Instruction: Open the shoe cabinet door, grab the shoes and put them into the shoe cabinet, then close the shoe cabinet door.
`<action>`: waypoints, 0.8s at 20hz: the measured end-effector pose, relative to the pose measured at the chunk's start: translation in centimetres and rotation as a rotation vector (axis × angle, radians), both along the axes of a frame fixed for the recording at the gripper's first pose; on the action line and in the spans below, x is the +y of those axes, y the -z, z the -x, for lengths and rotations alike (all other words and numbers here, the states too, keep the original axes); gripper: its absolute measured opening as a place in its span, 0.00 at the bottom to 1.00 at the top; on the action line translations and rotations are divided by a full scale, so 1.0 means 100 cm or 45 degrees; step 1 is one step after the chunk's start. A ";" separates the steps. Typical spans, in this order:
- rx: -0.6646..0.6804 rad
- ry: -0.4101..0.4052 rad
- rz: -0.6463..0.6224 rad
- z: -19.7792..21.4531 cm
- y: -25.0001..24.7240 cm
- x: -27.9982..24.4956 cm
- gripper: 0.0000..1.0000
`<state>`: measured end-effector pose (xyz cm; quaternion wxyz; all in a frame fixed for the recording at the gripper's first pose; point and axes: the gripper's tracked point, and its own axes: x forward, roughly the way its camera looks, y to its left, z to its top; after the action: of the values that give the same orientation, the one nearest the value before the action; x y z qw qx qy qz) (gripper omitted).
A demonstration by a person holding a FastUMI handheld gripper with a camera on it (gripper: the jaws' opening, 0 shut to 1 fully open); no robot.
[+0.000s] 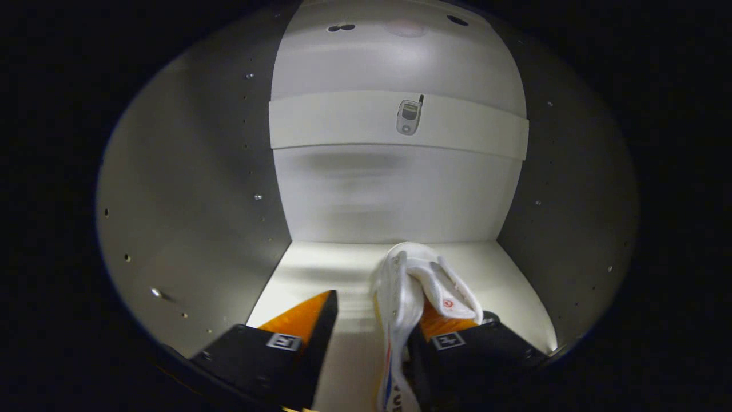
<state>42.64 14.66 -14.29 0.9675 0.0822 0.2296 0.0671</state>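
A white shoe (409, 286) is sitting inside the shoe cabinet (189, 200), resting on the pale bottom shelf (320, 269) near the right-hand finger of the gripper (372, 337). Its collar and padded tongue are pointing up and away toward the cabinet's rear, and a small round red logo is showing on the tongue, too small to make out. A red and blue stripe is running down the side of the shoe, and dark lettering is appearing at the very bottom, cut off and unreadable.

The gripper's fingers are standing spread apart. The right finger is lying against or partly inside the shoe's opening, while the left finger is standing clear of it with bare shelf between them, so the gripper is not clamping the shoe. Each finger body is carrying a small square black-and-white marker.

Beyond the shoe, the white back panel (394, 194) is rising behind the shelf, and a wide horizontal band (320, 120) is crossing it. A small flip phone (409, 116) picture or object is sitting on that band; which one I cannot tell. The grey side walls are showing rows of small drilled holes.
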 end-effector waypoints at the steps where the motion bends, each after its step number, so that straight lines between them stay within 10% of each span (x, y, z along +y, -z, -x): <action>1: -0.001 -0.006 -0.012 0.005 -0.003 0.001 0.80; 16: -0.257 0.018 0.060 0.145 -0.088 -0.053 0.96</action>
<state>28.10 9.37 -5.46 0.9878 0.0539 0.1320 0.0627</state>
